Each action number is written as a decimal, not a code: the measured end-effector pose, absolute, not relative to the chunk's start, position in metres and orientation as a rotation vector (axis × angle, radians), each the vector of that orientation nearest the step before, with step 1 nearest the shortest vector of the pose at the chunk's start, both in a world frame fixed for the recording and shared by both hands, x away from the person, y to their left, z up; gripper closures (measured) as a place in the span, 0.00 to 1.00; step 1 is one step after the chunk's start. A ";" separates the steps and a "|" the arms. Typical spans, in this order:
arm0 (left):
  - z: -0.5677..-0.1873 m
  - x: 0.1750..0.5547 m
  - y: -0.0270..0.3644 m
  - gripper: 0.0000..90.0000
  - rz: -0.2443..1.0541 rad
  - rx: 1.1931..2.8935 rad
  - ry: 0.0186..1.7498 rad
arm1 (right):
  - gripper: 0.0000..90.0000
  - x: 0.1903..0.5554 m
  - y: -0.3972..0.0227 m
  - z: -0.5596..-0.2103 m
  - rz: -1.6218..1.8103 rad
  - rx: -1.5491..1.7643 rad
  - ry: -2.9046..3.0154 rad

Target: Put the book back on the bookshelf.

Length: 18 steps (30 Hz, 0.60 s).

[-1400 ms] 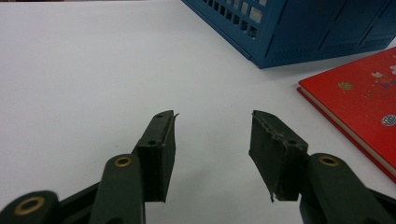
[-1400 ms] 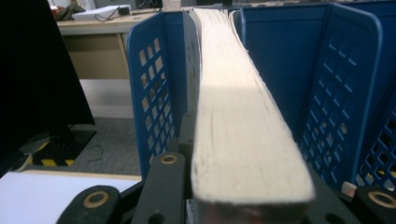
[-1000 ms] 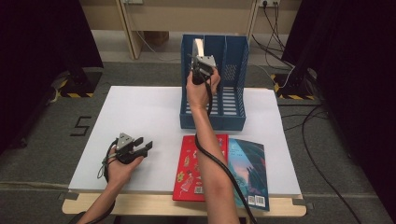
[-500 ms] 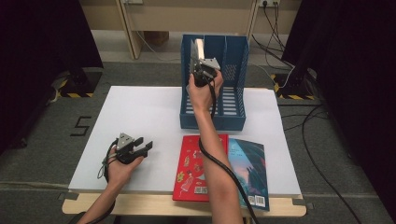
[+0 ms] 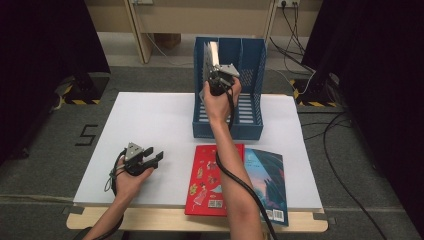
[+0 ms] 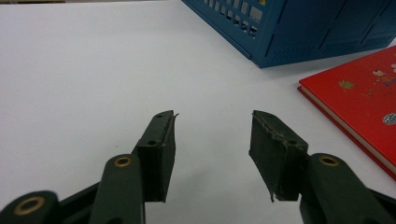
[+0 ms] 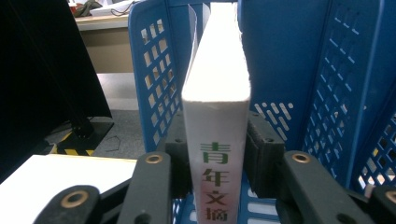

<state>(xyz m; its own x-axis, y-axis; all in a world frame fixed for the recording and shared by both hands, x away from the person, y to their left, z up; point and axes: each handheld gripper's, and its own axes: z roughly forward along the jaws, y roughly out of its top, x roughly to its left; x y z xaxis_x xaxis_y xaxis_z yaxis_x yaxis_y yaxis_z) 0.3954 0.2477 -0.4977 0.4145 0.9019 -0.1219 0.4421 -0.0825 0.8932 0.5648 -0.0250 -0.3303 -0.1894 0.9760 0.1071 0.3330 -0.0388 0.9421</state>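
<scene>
A thick white book [image 7: 217,93] with green characters on its spine stands upright in the left compartment of the blue file rack [image 7: 345,70]. My right gripper [image 7: 217,154] holds its spine, both pads against the sides; its jaws have just been closing on it. From above, the book [image 5: 213,52] rises over the rack [image 5: 250,55], with the right gripper [image 5: 214,70] just below it. My left gripper [image 5: 157,156] rests on the white table [image 5: 150,120] at the front left. Its jaws [image 6: 212,135] stand open with nothing between them.
A red book [image 5: 210,180] and a teal book [image 5: 267,180] lie flat side by side at the table's front edge, under the right forearm. The red book [image 6: 364,98] and the rack's corner [image 6: 303,28] lie ahead of the left gripper. Cables run on the floor at the right.
The right hand has shifted slightly at the rack with the white book still between its jaws. The left hand and gripper have kept still.
</scene>
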 end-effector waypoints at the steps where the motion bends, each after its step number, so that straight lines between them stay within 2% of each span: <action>1: -0.498 0.395 0.248 0.55 0.595 1.698 1.183 | 0.75 0.565 -0.025 -0.330 1.242 1.413 1.582; 18: -0.498 0.396 0.246 0.55 0.600 1.711 1.194 | 0.68 0.545 -0.036 -0.330 1.302 1.413 1.627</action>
